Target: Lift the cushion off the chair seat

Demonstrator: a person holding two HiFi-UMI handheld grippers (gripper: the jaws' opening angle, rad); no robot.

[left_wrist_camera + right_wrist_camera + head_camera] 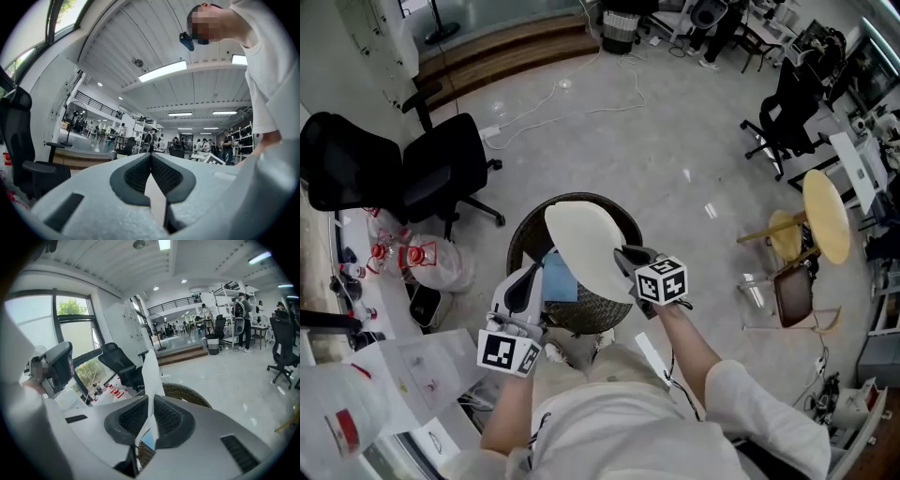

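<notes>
your right gripper (624,259) pinches the near rim of the cream round flat cushion (581,239), tilted above the dark woven round chair (517,251); your left gripper (528,279), jaws together, sits beside.

Dressed in a white short-sleeved top (628,431) at lower centre. Pale grey shells on the left gripper (528,277) and right gripper (624,255), lined with dark mesh pads (168,416). Topped with black-and-white square-marker cubes (662,279).
</notes>
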